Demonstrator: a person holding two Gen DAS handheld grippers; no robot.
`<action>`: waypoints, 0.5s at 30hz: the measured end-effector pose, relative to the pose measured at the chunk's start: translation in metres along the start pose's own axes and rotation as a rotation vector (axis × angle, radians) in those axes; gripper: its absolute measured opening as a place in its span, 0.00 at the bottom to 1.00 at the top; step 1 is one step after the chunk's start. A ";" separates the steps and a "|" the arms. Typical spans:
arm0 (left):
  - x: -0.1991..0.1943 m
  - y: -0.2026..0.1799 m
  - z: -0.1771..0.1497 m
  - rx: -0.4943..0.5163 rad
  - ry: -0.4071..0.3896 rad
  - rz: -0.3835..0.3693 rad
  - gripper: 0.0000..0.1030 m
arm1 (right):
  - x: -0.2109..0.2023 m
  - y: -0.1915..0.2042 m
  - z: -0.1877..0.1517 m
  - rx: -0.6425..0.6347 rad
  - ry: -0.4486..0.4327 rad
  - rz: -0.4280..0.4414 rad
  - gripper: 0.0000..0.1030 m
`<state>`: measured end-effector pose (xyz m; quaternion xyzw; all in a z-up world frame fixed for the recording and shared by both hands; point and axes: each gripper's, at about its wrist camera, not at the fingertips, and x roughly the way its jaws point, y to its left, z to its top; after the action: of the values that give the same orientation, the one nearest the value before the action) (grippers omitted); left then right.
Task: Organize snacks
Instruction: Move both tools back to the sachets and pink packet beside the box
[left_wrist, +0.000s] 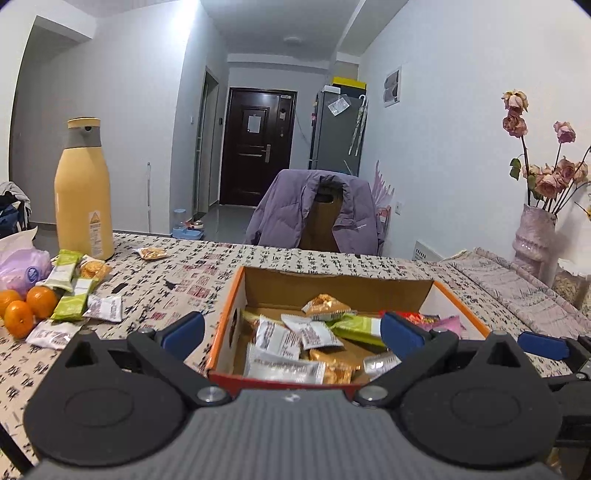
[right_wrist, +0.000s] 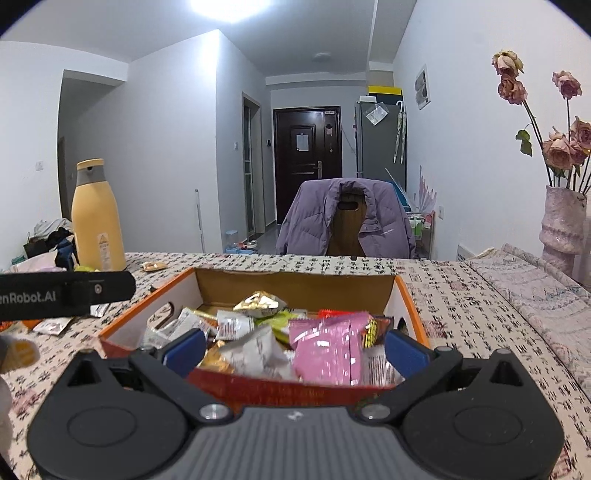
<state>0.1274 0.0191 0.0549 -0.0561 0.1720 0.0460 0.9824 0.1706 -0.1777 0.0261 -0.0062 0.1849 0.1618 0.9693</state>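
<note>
Both grippers are hanging over the near edge of the box (left_wrist: 236, 295), and neither is carrying anything. The left gripper (left_wrist: 291, 328) is showing its blue fingers (left_wrist: 183, 330) spread wide apart, with nothing between them but the view down into the box. The right gripper (right_wrist: 295, 349) is doing the same, fingers (right_wrist: 184, 350) wide apart and empty, looking over the red front wall.

The box is already filling up: white sachets, gold packets, a green bar (left_wrist: 356, 326) and a pink pouch (right_wrist: 325, 350) are lying loose inside. So the sorting is looking well along but not finished, because a cluster of loose snacks (left_wrist: 74, 295) is sitting on the counter (left_wrist: 177, 280) well to the left of the box, green bars and white sachets mixed together. One more small packet (left_wrist: 151, 253) is lying alone farther back, near the yellow bottle (left_wrist: 84, 192).

My read: this is the gap between one drop and the next pick. The next move is calling for the left gripper to swing out to that left-hand cluster and close on a single wrapper.

Watch the oranges (left_wrist: 27, 306) there, touching the pile, and a purple bag (left_wrist: 22, 266) just behind; they are crowding the approach. The bottle is standing tall nearby and could tip if clipped. Off right, a vase (right_wrist: 563, 221) of dried roses is staying well clear.
</note>
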 end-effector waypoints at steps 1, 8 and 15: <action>-0.003 0.001 -0.002 0.002 0.001 0.001 1.00 | -0.003 0.000 -0.002 0.001 0.003 0.000 1.00; -0.024 0.006 -0.023 0.017 0.030 0.008 1.00 | -0.023 0.004 -0.022 0.000 0.031 0.003 1.00; -0.033 0.014 -0.044 0.030 0.067 0.019 1.00 | -0.036 0.007 -0.039 0.001 0.065 0.024 1.00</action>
<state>0.0800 0.0248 0.0235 -0.0412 0.2060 0.0510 0.9763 0.1232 -0.1850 0.0034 -0.0086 0.2165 0.1731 0.9608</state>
